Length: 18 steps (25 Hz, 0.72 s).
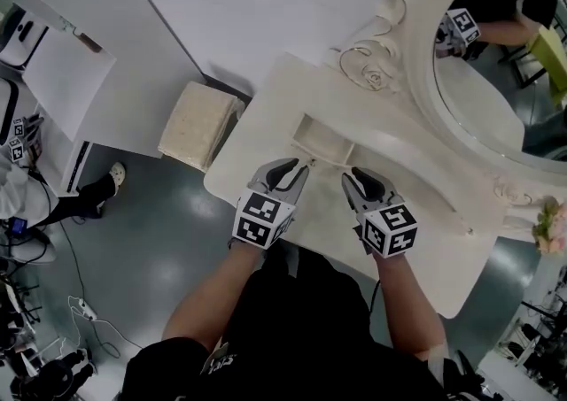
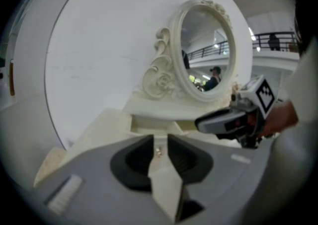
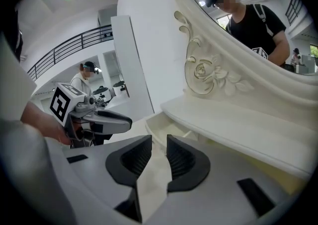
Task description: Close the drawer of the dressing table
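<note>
Two jaw pairs parted; left tool (image 1: 285,171), right tool (image 1: 361,180) near open drawer (image 1: 321,137).

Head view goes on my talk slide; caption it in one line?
Left gripper and right gripper, fingers apart, poised before the open drawer of the dressing table, beneath its oval mirror.

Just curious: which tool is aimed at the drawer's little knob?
The left tool: the knob shows between its open jaws; the right tool's jaws frame only the drawer's corner.
</note>
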Tool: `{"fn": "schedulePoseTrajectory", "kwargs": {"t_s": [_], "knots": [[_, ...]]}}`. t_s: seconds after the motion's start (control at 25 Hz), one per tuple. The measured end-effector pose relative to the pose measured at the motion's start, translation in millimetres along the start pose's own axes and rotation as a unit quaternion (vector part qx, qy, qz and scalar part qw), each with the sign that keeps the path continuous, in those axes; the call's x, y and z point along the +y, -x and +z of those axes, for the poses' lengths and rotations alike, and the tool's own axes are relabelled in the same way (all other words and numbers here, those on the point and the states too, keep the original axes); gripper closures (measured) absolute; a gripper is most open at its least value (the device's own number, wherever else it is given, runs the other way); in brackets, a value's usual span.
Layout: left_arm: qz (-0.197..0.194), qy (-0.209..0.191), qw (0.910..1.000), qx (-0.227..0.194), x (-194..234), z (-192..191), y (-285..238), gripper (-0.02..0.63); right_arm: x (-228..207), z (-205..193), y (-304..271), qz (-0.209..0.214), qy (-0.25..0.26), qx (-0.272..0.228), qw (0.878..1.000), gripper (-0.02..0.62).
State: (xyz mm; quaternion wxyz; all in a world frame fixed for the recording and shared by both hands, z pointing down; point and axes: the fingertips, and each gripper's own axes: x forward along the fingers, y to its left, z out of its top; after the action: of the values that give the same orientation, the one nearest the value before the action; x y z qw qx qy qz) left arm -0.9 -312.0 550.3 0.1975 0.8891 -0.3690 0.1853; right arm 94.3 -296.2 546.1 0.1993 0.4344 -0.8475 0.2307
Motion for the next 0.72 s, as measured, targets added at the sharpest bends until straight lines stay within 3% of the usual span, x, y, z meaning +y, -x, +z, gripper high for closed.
{"fn": "schedulePoseTrajectory", "kwargs": {"t_s": [0.28,0.72], "knots": [[0.004,0.011,0.9993,0.037,3,-26,-23,0.479,-17,-16,-11,-0.029,-0.005,0.014,0.999,0.456],[-0.004,-0.011,0.9963,0.085,-4,-49,-53,0.483,-22,-35,-22,-0.023,-0.025,0.034,0.999,0.492]]}}
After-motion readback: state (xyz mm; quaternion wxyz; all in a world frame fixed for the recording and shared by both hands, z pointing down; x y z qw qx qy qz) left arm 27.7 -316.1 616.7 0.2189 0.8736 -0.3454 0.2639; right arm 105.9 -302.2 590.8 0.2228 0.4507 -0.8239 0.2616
